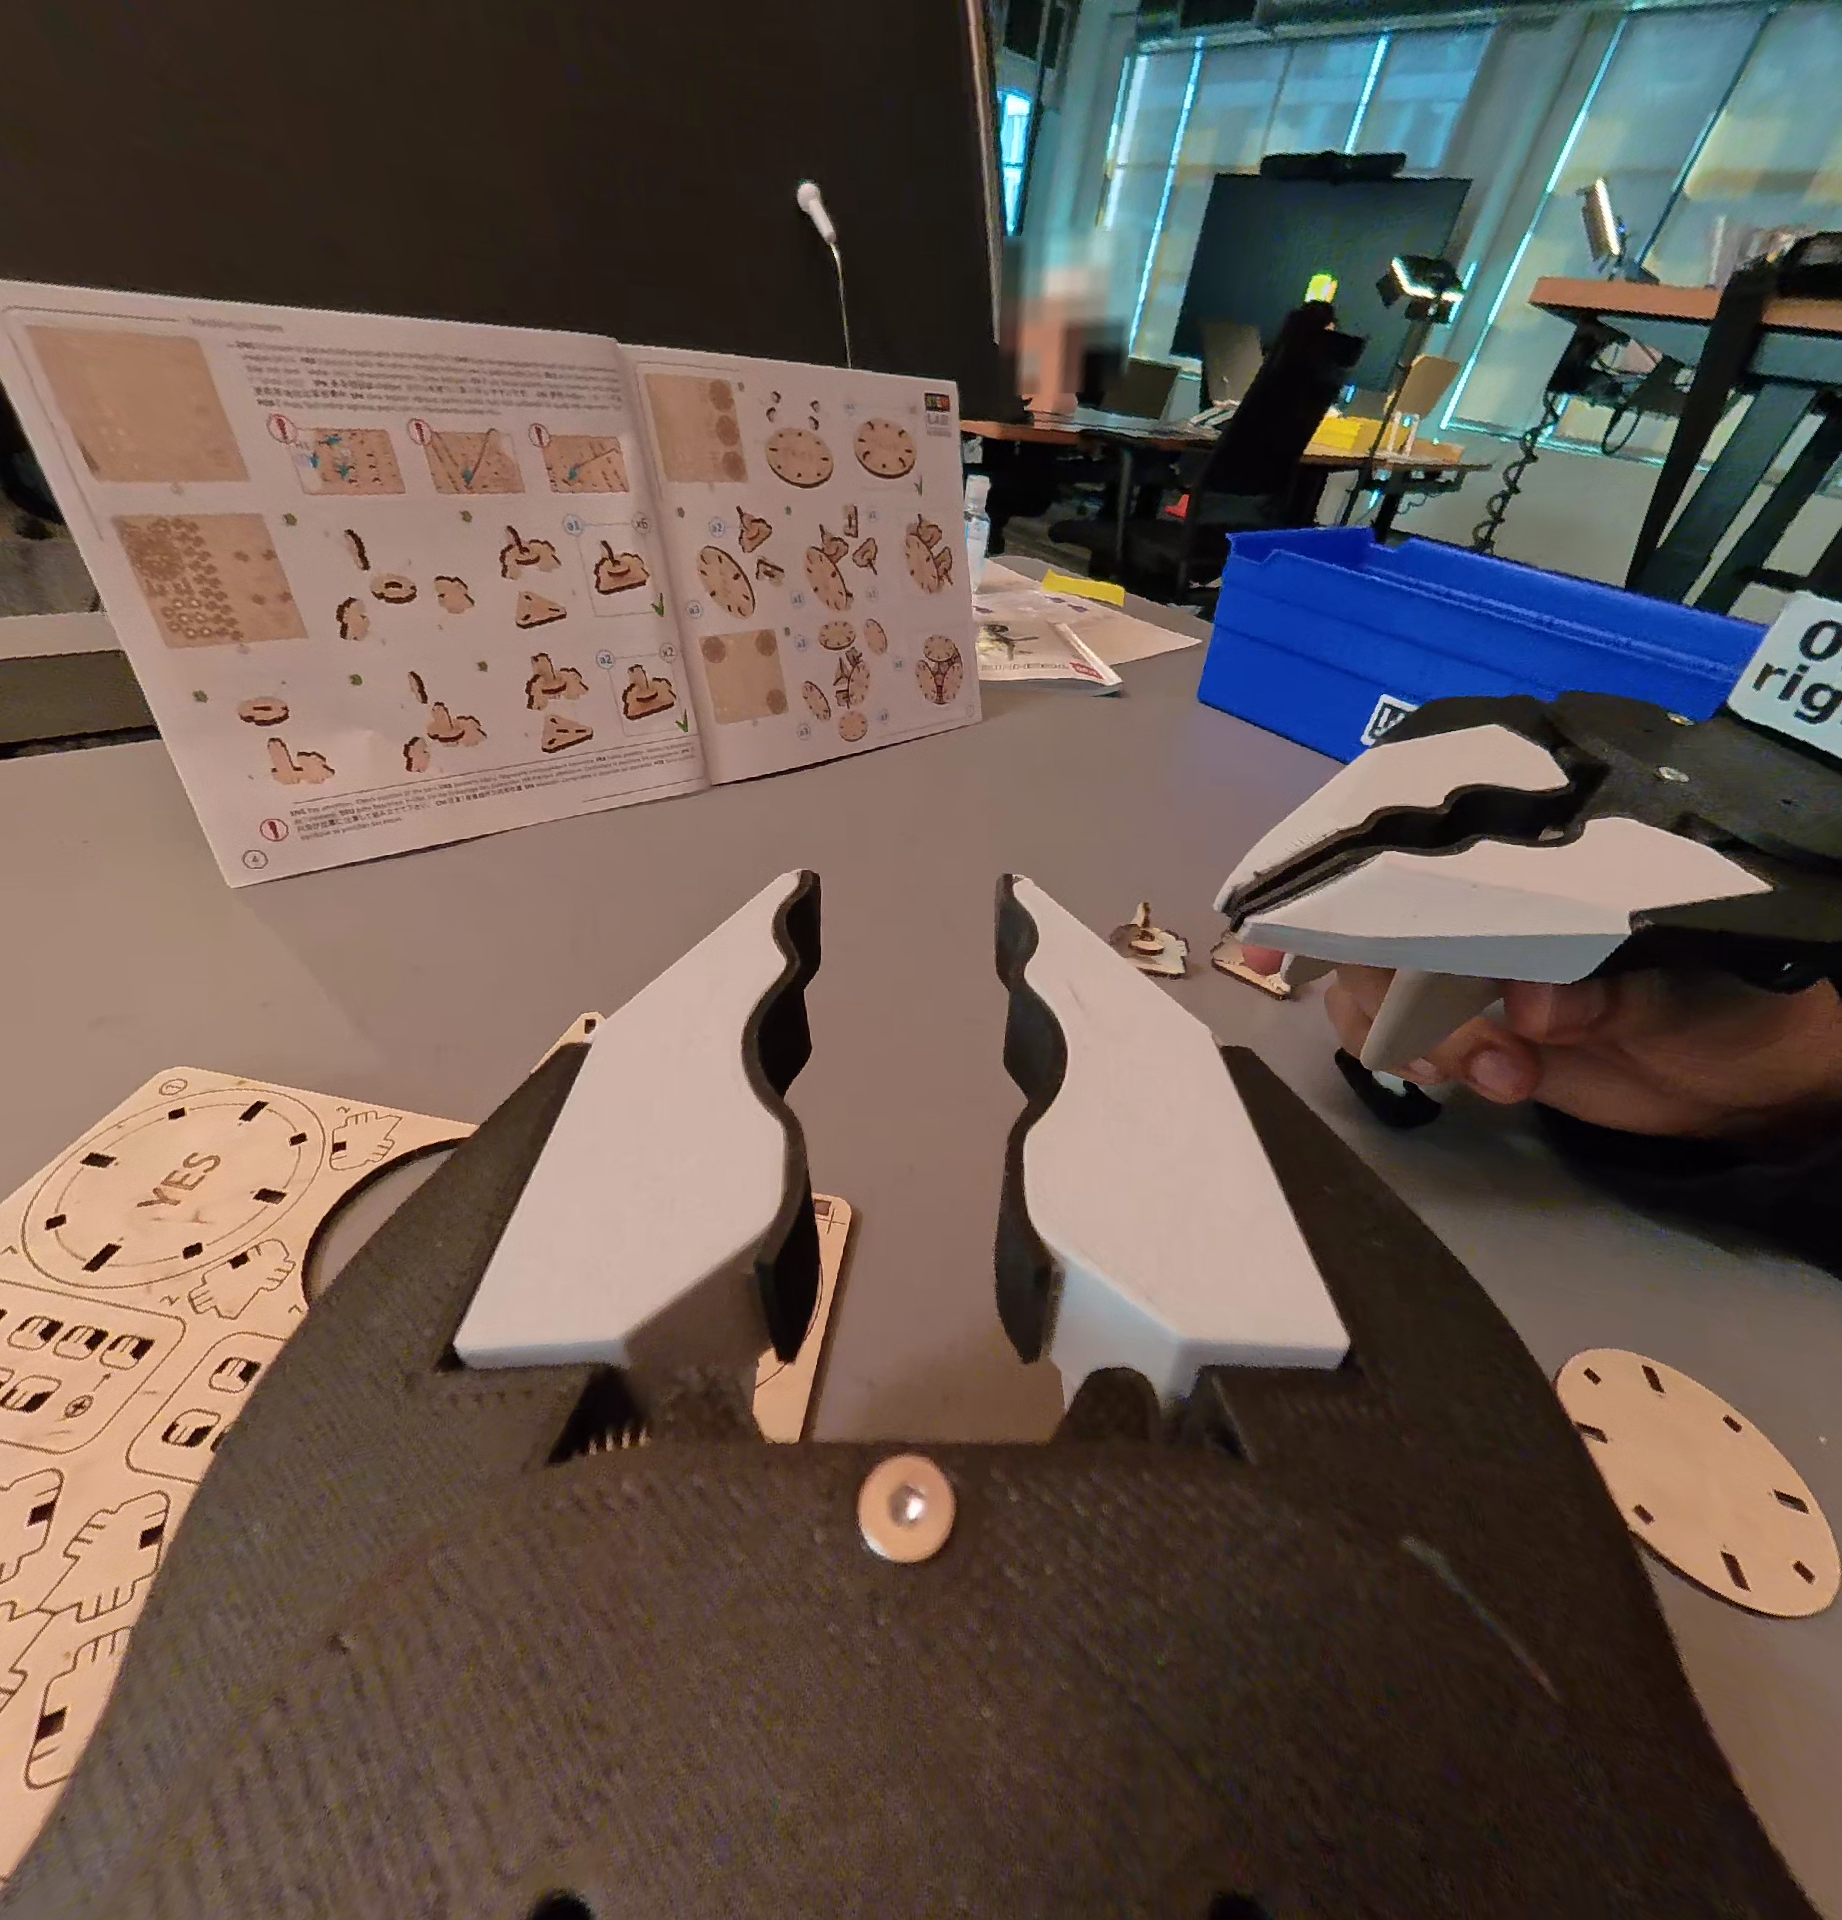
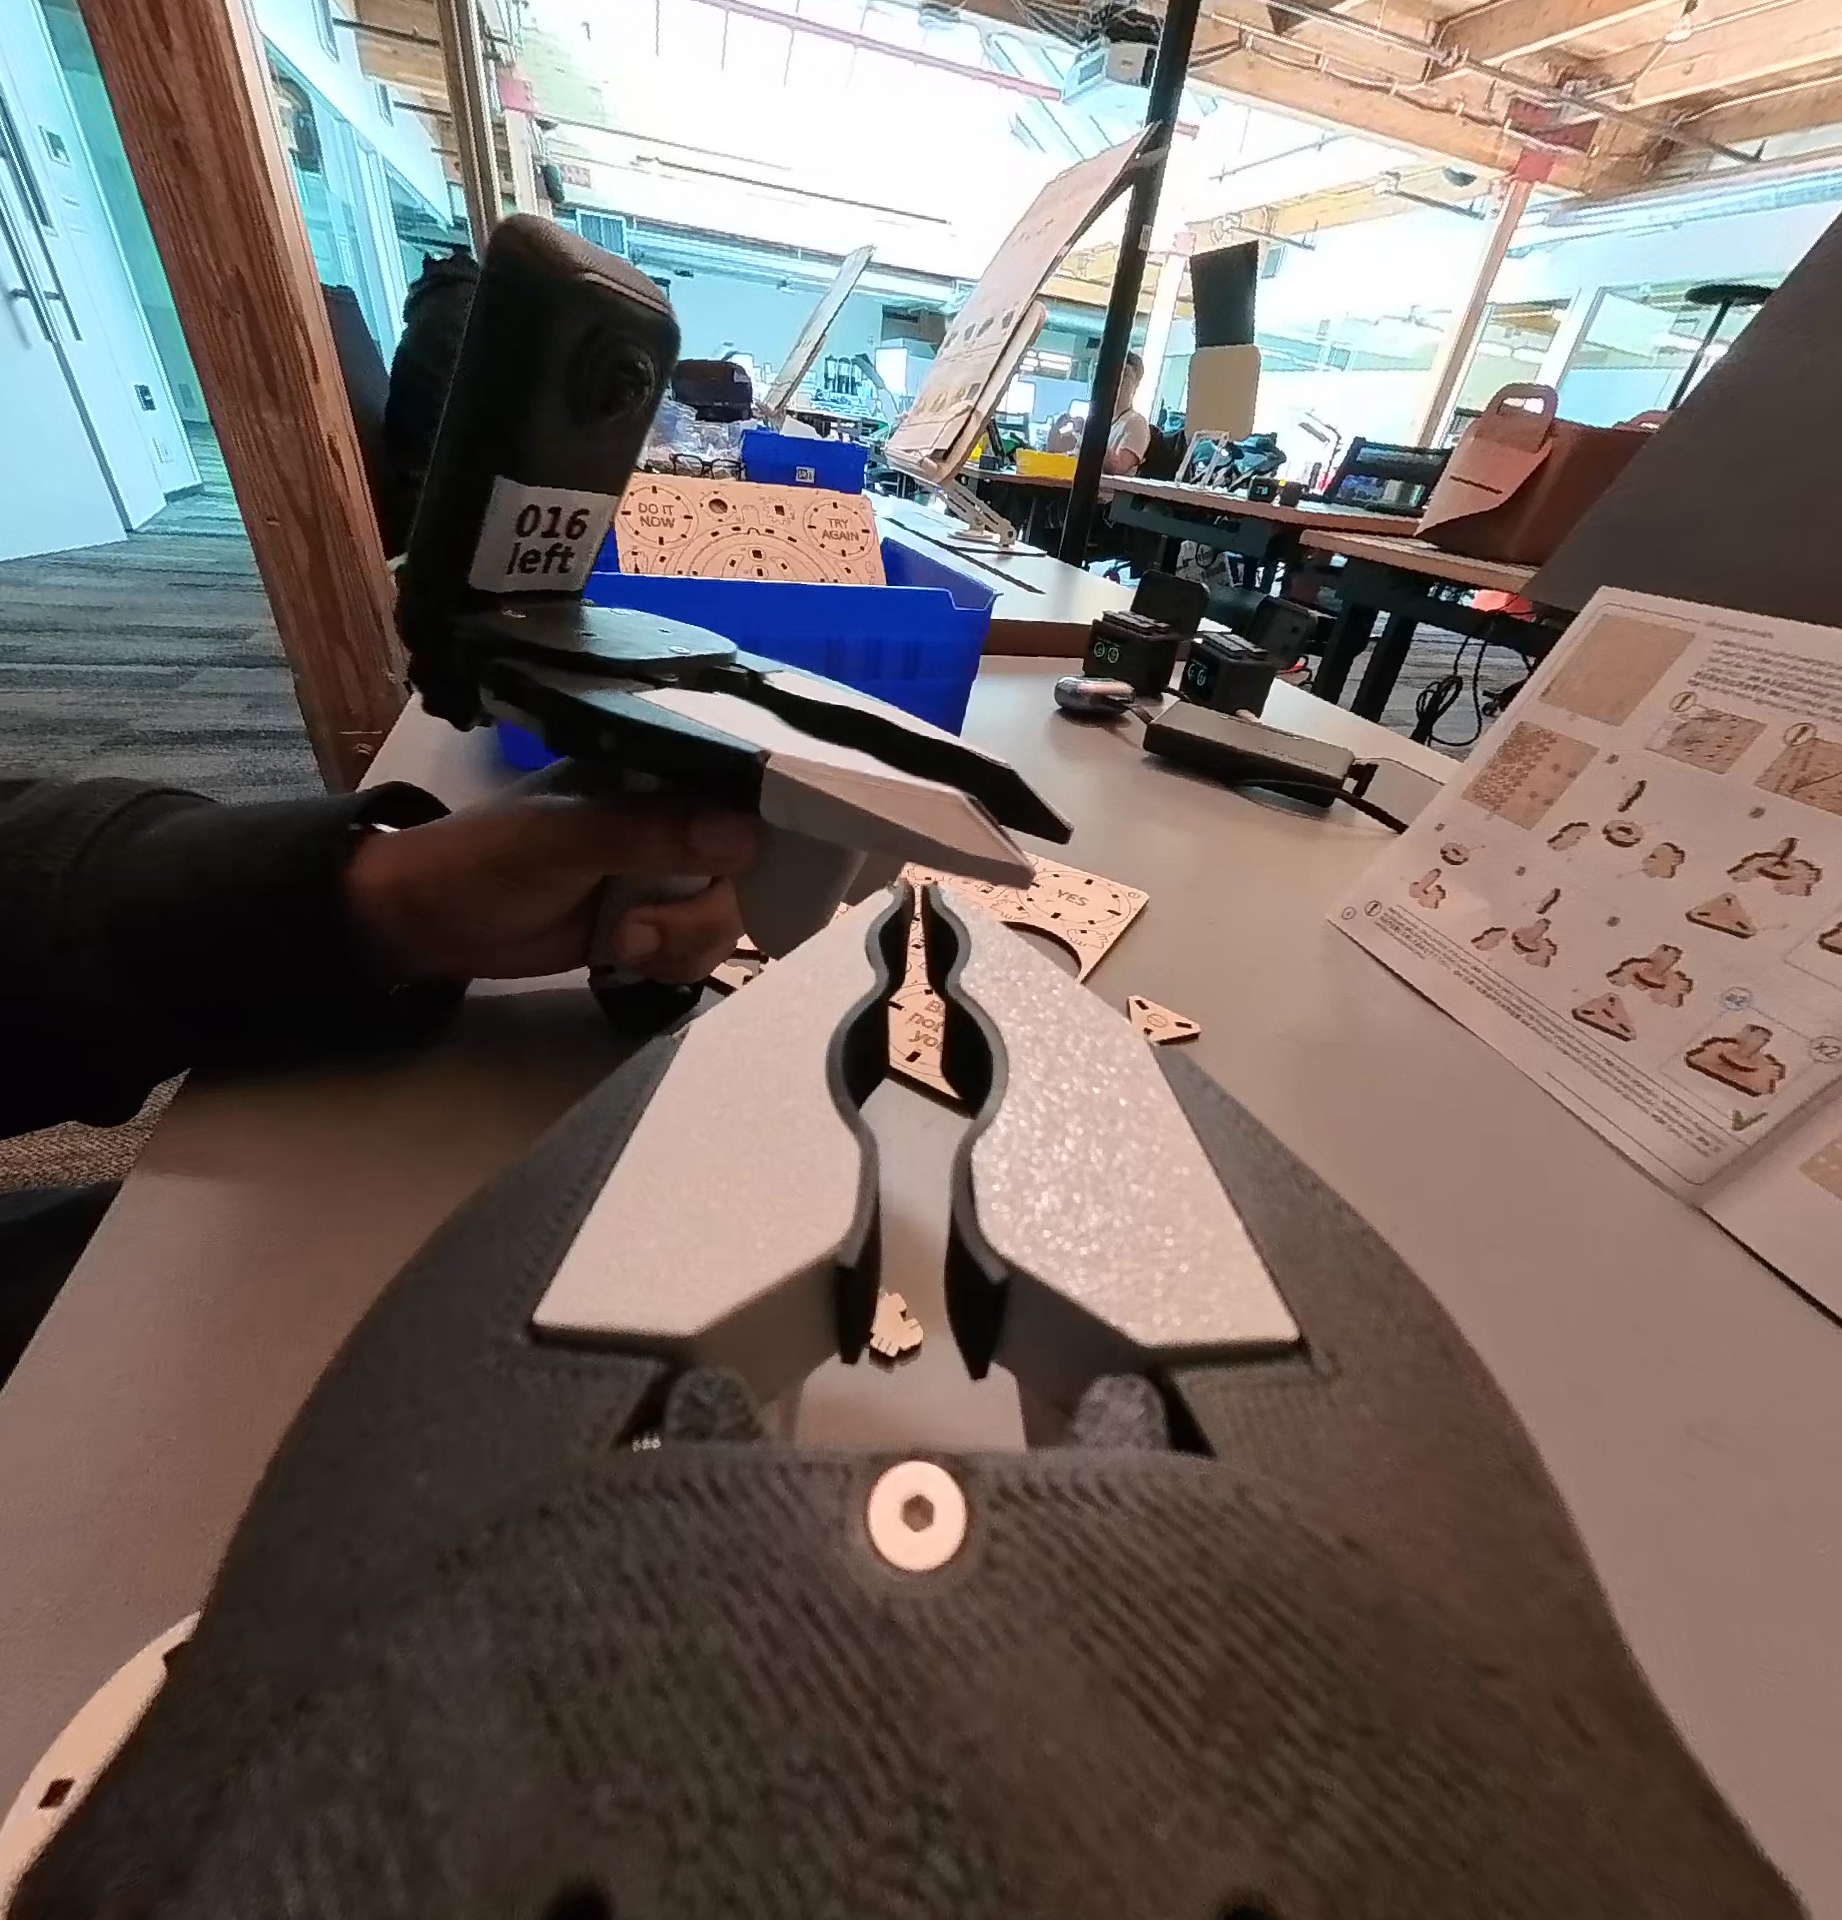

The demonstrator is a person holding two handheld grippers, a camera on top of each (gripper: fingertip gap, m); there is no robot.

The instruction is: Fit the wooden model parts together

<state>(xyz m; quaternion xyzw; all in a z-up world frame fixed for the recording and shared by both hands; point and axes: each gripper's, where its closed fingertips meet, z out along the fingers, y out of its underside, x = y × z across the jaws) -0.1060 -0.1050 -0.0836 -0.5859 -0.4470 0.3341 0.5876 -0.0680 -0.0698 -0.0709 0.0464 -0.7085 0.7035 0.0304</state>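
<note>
The left gripper (image 1: 909,883) hangs over bare desk (image 1: 543,966), fingers wide and empty. At its 8 o'clock lies the plywood sheet (image 1: 117,1299), one round hole punched out; a loose disc (image 1: 1706,1496) lies at 4. At 2 o'clock the right gripper (image 1: 1231,906), fingers pressed shut, apparently empty, hovers by two small built pieces (image 1: 1151,940). Booklet (image 1: 460,561) at 11

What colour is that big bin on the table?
The bin is bright blue, clearest in the left wrist view.

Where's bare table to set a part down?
Free: grey table between the instruction booklet and left gripper. Crowded: plywood sheet at left; small wooden pieces beside the right gripper.
</note>
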